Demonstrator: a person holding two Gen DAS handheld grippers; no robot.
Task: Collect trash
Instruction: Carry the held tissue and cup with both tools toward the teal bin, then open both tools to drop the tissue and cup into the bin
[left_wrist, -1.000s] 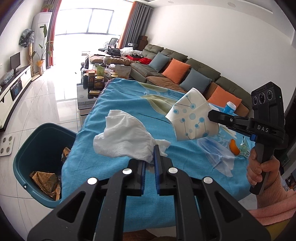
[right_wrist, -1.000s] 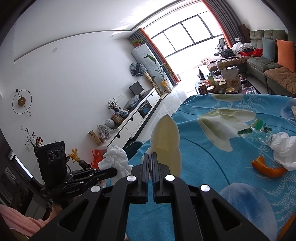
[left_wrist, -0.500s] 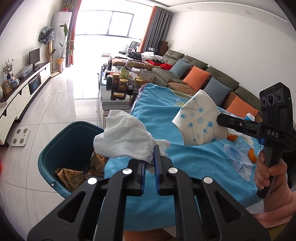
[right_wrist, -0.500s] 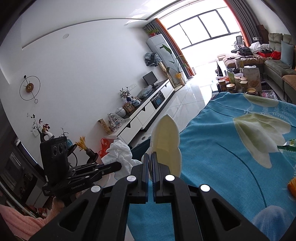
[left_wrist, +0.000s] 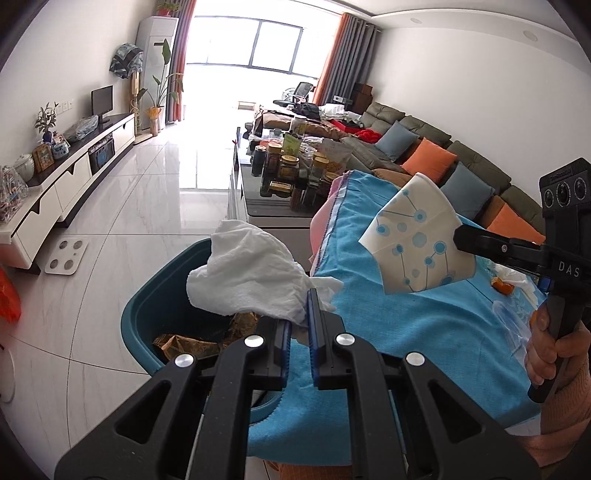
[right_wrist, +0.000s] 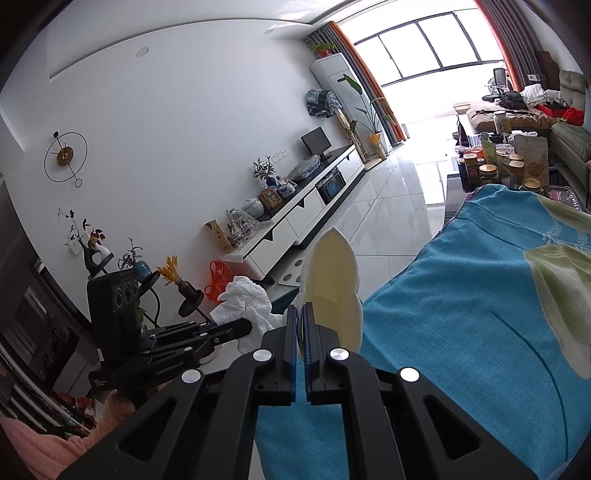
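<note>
Bright living room with pale tiled floor, long sofa (left_wrist: 436, 147) with orange and blue cushions along the right wall, low white TV cabinet (right_wrist: 295, 221) along the left

Table draped in a turquoise cloth (left_wrist: 424, 321) filling the near right, jars crowded on a glass table (left_wrist: 288, 166) just beyond its far end

Teal trash bin (left_wrist: 147, 317) on the floor just beside the cloth's near corner, brown paper scraps lying inside

Left gripper (left_wrist: 298, 325) clenched on a crumpled white tissue (left_wrist: 247, 273), tissue hanging over the bin's open mouth, well clear of the scraps below

Right gripper (right_wrist: 300, 332) clenched on a flattened paper cup (left_wrist: 417, 243), white with blue dots and lines; cup seen edge-on and cream-coloured from the right wrist view, held above the cloth near the table's edge, not yet over the bin

Hand (left_wrist: 550, 350) in a pink sleeve wrapped around the right gripper's handle

Orange peel (left_wrist: 502, 287) and a clear plastic wrapper (left_wrist: 513, 321) lying on the cloth at far right
</note>
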